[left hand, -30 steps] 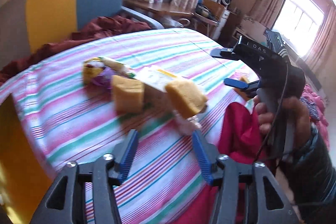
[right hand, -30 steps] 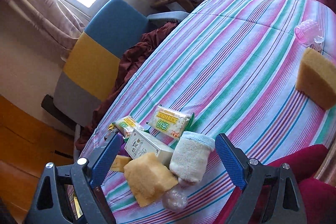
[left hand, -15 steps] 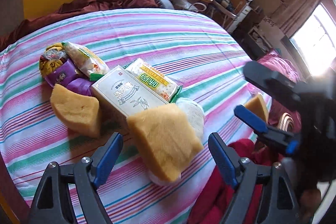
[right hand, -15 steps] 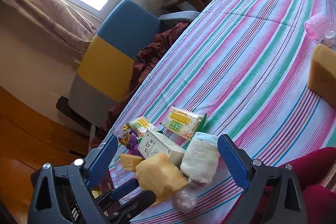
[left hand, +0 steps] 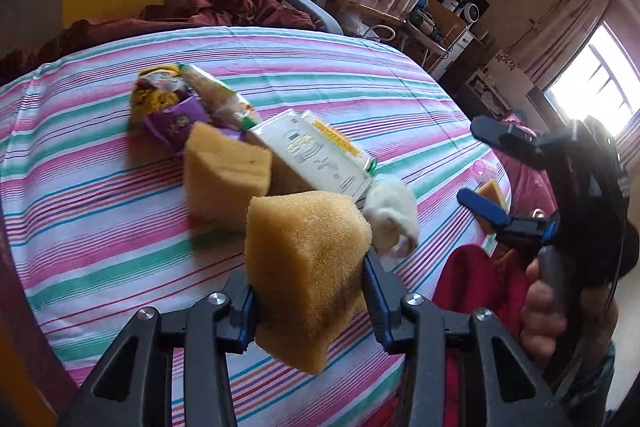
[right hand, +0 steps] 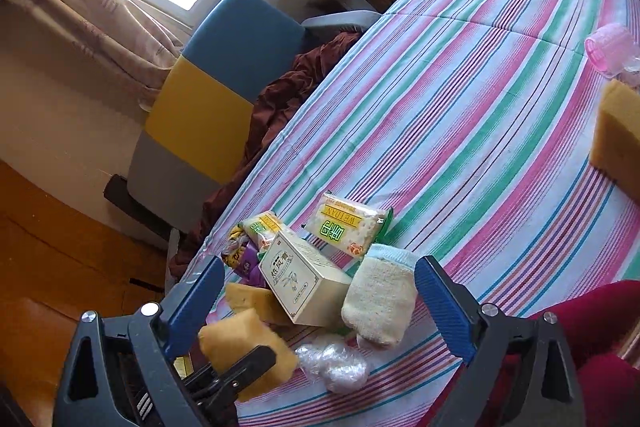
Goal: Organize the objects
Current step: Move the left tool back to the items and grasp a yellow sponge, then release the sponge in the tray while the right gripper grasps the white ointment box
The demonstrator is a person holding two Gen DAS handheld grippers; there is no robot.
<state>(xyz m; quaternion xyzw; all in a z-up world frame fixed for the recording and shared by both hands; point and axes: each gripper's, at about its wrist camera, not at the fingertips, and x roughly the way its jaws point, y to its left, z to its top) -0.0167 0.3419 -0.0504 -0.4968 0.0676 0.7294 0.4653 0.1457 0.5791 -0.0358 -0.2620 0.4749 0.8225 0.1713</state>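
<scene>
My left gripper (left hand: 310,291) is shut on a yellow sponge (left hand: 304,255) and holds it above the striped tablecloth (left hand: 100,187); it shows in the right wrist view too (right hand: 246,351). A second yellow sponge (left hand: 224,175), a white box (left hand: 316,155), snack packets (left hand: 172,103), a cracker pack (right hand: 346,223) and a white rolled cloth (left hand: 390,215) lie clustered behind. My right gripper (right hand: 320,307) is open and empty, above the cluster; it also shows in the left wrist view (left hand: 480,167).
A third sponge (right hand: 620,139) and a pink plastic piece (right hand: 610,47) lie at the table's right side. A crumpled clear wrapper (right hand: 336,363) lies near the front edge. A blue and yellow chair (right hand: 216,83) with dark red cloth stands behind.
My left gripper has closed on the nearest yellow sponge and lifted it. The right gripper has stayed open and shifted slightly over the cluster.
</scene>
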